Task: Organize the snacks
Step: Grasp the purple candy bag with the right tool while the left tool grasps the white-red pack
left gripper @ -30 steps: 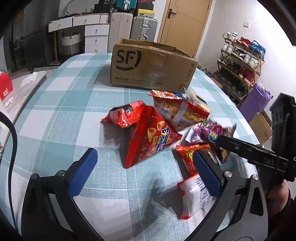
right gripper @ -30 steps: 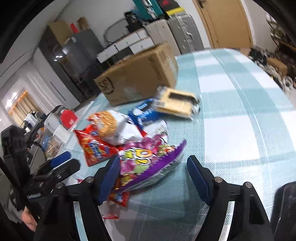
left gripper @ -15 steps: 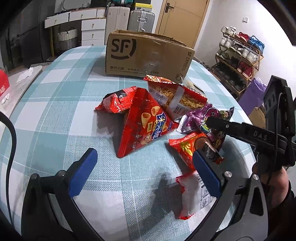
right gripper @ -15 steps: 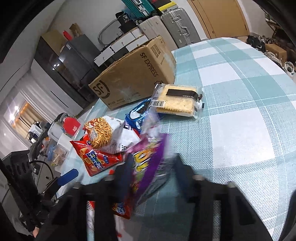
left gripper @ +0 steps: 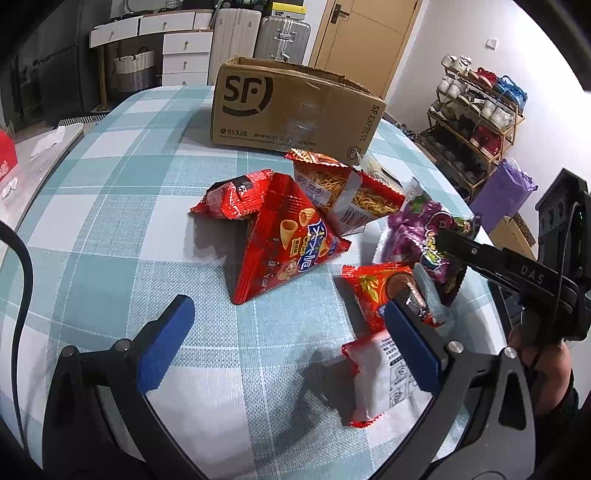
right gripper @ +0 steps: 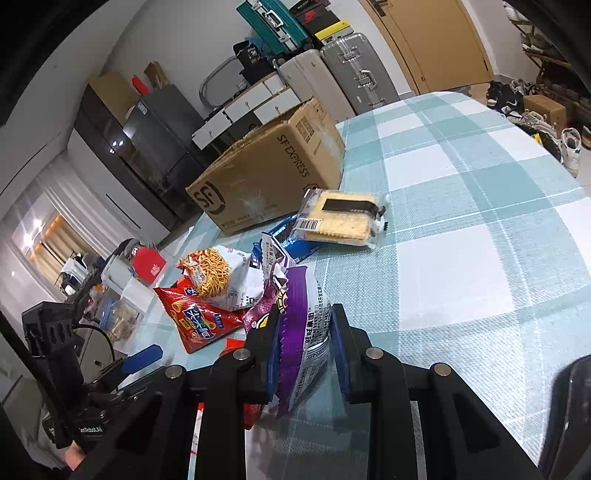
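Several snack bags lie on the checked table. My right gripper (right gripper: 304,325) is shut on a purple snack bag (right gripper: 299,328), which also shows in the left wrist view (left gripper: 421,236), lifted at the pile's right edge. My left gripper (left gripper: 284,332) is open and empty, just above the table in front of a red cone-snack bag (left gripper: 288,247). Behind that lie a small red bag (left gripper: 232,195) and an orange noodle-snack bag (left gripper: 343,188). A red bag (left gripper: 388,291) and a red-and-white bag (left gripper: 380,380) lie by my left gripper's right finger. An open SF cardboard box (left gripper: 291,107) stands behind the pile.
A cracker pack (right gripper: 340,218) and a blue pack (right gripper: 291,236) lie near the box (right gripper: 269,173). The table's right edge (left gripper: 491,295) is close to the pile. A shoe rack (left gripper: 476,122) and a purple bag (left gripper: 502,192) stand beyond it. Suitcases (left gripper: 258,33) stand behind.
My right gripper has closed on the purple bag and raised it on edge. My left gripper has moved forward toward the pile and stays open.
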A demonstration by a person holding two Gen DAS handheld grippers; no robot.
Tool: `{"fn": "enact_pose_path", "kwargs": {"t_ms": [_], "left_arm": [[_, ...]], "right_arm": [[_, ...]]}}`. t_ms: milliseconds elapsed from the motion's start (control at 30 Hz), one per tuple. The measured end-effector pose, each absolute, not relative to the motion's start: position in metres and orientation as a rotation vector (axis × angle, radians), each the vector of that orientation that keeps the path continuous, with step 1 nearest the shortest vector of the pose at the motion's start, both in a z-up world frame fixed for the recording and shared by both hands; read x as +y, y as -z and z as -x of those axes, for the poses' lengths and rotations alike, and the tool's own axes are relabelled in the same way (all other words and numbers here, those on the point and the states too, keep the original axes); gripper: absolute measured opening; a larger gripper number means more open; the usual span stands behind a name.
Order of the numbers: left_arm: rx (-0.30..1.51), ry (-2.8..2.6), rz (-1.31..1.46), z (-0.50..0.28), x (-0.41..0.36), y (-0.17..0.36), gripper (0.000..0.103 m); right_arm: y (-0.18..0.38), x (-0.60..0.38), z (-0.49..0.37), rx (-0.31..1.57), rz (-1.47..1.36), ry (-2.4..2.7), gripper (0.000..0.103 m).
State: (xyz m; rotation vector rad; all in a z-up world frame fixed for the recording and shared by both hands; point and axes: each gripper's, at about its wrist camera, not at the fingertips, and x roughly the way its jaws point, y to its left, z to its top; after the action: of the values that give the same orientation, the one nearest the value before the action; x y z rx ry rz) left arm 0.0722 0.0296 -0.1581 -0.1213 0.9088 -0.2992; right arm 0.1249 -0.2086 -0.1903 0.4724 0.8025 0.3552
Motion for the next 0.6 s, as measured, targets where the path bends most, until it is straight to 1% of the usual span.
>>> {"fn": "enact_pose_path", "kwargs": {"t_ms": [167,333,600], "left_arm": [[0.924,0.32,0.187,-0.07,0.036,0.153,0.102],[0.978,0.359,0.268,-0.066,0.039,0.157,0.102],[1.026,0.433,0.219,-0.055,0.003,0.165,0.102]], "right_arm": [[0.18,-0.221,-0.111,0.761,-0.485,-0.345,0.025],[0.168,-0.231,-0.099,0.728,-0.494,-0.341,0.025],[0.16,-0.235,-0.078,0.708,-0.485,-0.351,0.025]]}}
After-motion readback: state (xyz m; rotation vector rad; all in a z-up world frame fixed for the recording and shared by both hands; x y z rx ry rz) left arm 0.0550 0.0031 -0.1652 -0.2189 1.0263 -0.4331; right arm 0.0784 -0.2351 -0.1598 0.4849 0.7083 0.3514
